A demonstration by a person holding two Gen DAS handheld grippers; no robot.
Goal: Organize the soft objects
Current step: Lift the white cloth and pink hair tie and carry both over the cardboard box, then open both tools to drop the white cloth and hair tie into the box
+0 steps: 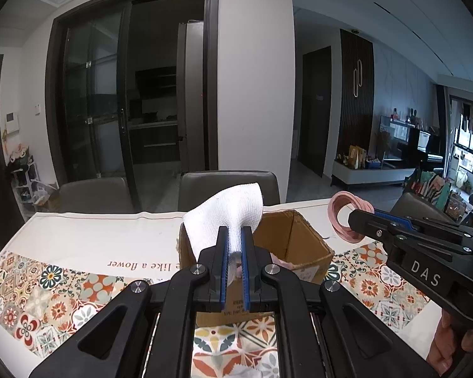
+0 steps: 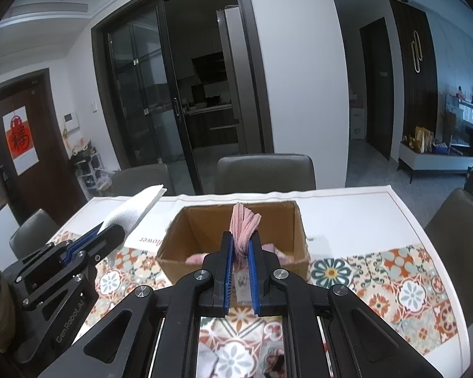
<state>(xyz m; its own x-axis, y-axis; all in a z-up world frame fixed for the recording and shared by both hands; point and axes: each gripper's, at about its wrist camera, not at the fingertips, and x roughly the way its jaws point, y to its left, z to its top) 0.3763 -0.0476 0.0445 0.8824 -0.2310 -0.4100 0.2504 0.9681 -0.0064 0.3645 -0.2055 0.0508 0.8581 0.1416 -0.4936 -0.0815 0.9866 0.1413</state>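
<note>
An open cardboard box stands on the patterned tablecloth; it also shows in the right wrist view, with pink soft items inside. My left gripper is shut on a white cloth and holds it above the box's near left corner; this gripper and the cloth also show at the left in the right wrist view. My right gripper is shut on a bundle of pink bands over the box's near edge; this gripper with the pink bands shows to the right of the box.
The table carries a cloth with tile patterns. Grey chairs stand at the far side and another chair at the right. Glass sliding doors and a white wall lie beyond.
</note>
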